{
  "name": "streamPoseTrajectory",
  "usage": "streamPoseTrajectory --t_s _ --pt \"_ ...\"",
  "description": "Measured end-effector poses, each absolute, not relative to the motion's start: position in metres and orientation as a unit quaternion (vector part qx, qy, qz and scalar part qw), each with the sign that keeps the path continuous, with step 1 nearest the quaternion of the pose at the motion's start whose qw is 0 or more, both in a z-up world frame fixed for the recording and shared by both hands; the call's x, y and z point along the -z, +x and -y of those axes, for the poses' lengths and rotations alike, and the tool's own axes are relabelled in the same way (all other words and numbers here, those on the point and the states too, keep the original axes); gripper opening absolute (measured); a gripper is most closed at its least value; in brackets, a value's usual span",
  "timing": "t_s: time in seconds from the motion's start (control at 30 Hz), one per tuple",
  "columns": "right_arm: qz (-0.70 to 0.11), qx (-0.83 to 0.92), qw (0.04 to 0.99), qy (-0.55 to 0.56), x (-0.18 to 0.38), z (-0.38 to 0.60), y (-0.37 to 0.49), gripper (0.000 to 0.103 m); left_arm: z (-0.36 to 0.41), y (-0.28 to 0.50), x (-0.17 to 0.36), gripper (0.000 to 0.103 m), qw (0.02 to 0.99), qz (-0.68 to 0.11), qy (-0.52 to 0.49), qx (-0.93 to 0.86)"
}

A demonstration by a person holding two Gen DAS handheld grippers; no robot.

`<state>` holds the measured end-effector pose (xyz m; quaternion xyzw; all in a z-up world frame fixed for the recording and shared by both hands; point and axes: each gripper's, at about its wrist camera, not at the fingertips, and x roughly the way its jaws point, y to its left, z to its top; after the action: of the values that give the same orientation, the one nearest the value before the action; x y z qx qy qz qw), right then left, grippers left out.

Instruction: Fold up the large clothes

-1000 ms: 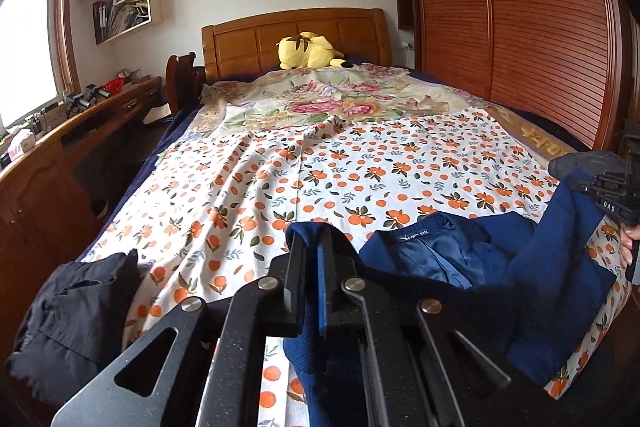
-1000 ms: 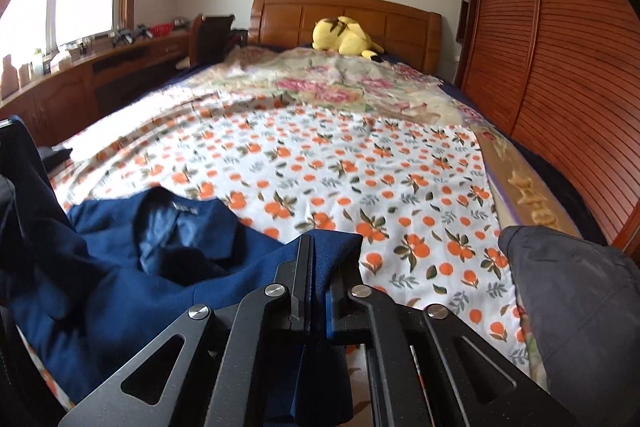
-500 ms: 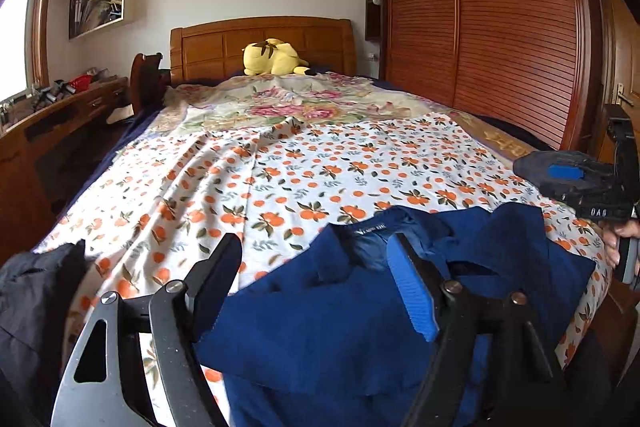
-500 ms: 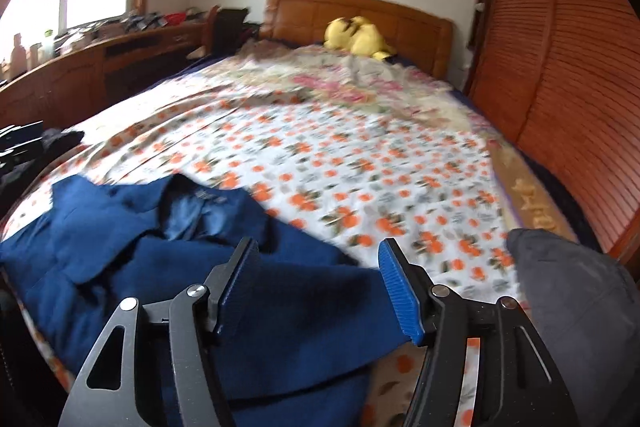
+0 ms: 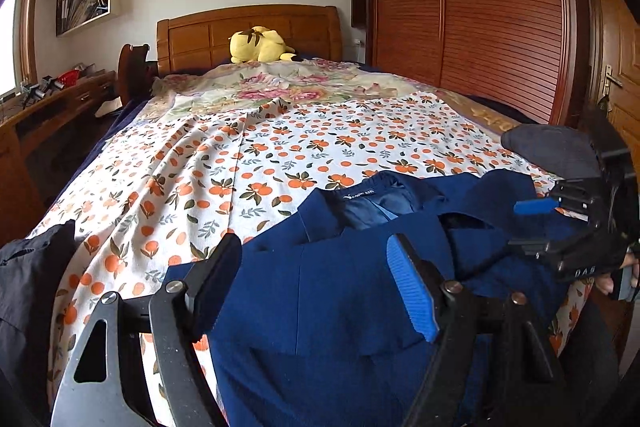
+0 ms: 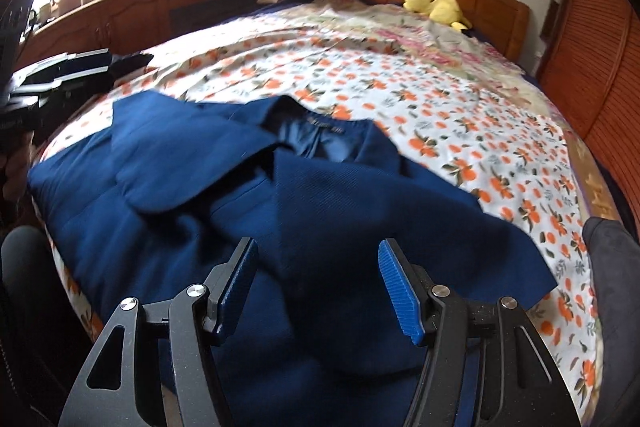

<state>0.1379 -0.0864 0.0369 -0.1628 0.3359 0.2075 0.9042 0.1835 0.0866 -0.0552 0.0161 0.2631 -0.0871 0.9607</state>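
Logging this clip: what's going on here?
A person with two handheld grippers is folding a blue jacket on a bed. The jacket lies spread at the foot end, collar toward the headboard. The left gripper and right gripper both hover over it, jaws open, holding nothing.

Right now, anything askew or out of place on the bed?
Nothing damaged or spilled. The blue jacket lies rumpled near the foot of the bed, one front panel flapped over the other and its collar askew, not yet squared. Both grippers, left and right, are open above it.
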Motion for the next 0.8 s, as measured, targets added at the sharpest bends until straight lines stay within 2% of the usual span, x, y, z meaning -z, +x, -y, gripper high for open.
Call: streamPoseTrajectory --t_s 0.17,0.33,0.37,0.4,0.43,0.53,0.6,0.8 --pt "-0.346 -0.187 0.896 -0.209 -0.034 0.082 0.133 0.064 -0.090 0.181 0.060 0.076 0.960 -0.267 0.016 0.084" --pt "-0.361 -0.174 0.892 -0.209 -0.037 0.095 0.150 0.064 -0.094 0.180 0.062 0.076 0.959 -0.270 0.012 0.082" --pt "-0.363 -0.178 0.890 -0.211 -0.038 0.097 0.152 0.059 -0.095 0.180 0.062 0.076 0.960 -0.269 0.011 0.082" --pt "-0.368 -0.185 0.886 -0.214 -0.037 0.094 0.155 0.045 -0.095 0.180 0.062 0.076 0.960 -0.268 0.010 0.082" --pt "-0.370 -0.192 0.883 -0.218 -0.037 0.094 0.158 0.027 -0.096 0.179 0.062 0.076 0.960 -0.267 0.010 0.081" --pt "-0.355 -0.196 0.883 -0.237 -0.048 0.087 0.168 0.010 -0.097 0.178 0.062 0.076 0.960 -0.267 0.008 0.081" --pt "-0.340 -0.195 0.886 -0.247 -0.057 0.083 0.179 0.007 -0.098 0.177 0.063 0.076 0.960 -0.267 0.007 0.080" --pt "-0.304 -0.166 0.896 -0.278 -0.087 0.064 0.218 0.007 -0.103 0.175 0.063 0.076 0.961 -0.268 0.006 0.074"
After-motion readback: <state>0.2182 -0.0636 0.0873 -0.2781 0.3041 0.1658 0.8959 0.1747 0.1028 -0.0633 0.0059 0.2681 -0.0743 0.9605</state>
